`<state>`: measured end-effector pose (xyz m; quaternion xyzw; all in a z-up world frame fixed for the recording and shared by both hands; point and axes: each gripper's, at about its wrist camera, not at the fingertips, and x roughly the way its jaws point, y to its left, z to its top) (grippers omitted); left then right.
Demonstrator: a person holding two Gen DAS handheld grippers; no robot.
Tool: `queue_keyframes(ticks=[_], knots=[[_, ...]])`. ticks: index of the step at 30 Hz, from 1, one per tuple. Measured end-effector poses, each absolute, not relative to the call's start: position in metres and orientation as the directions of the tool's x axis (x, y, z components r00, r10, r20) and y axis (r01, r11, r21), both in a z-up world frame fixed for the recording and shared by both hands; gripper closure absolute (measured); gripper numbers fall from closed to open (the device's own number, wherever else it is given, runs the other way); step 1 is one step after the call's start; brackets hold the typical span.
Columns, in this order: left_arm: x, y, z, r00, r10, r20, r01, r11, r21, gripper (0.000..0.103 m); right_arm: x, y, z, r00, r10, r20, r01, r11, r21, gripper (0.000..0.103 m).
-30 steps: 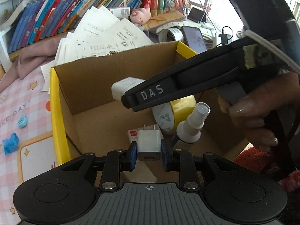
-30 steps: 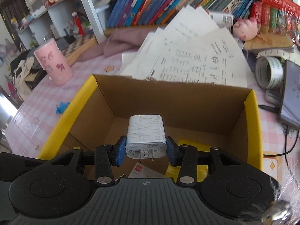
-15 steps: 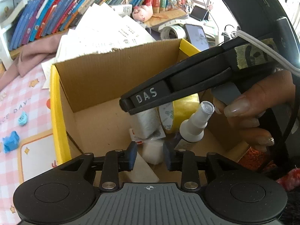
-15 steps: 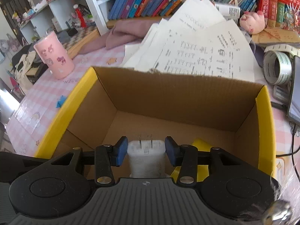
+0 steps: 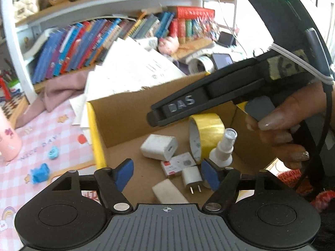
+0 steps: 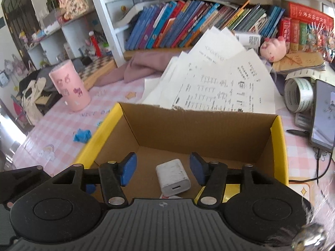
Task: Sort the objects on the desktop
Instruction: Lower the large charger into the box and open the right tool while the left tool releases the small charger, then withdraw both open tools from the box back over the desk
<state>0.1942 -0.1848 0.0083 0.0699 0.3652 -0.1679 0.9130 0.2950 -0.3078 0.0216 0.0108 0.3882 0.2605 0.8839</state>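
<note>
Both grippers are hovering over the yellow-edged brown cardboard box on the pink checked tablecloth. The left gripper is standing wide, its jaws having just been opening, empty above the small white two-pin plug charger lying on the box floor. The right gripper has likewise been opening, gaping clear of the larger white block charger lying beneath, beside the yellow tape roll and white spray bottle
</note>
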Motion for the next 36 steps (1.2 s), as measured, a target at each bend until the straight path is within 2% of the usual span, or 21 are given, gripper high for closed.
queue_keyframes(ticks=[5,10,19,36], knots=[[0.185,-0.172,0.014,0.709,-0.244,-0.661,0.327,0.945,0.002,0.028,0.283,-0.307,0.028,0.589,0.460,-0.664,-0.438,0.873,0.216,0.047],[0.177,-0.161,0.018,0.734,-0.258,-0.629,0.330,0.944,-0.002,0.023,0.266,-0.308,0.036,0.634,0.429,-0.643,-0.406,0.893,0.195,0.046],[0.155,-0.128,0.028,0.762,-0.315,-0.566,0.369,0.929,-0.021,0.022,0.221,-0.310,0.045,0.723,0.327,-0.609,-0.258,0.945,0.201,0.045],[0.099,-0.069,0.026,0.693,-0.407,-0.595,0.480,0.877,-0.041,0.022,0.117,-0.280,0.033,0.772,0.146,-0.619,-0.021,0.979,0.204,0.042]])
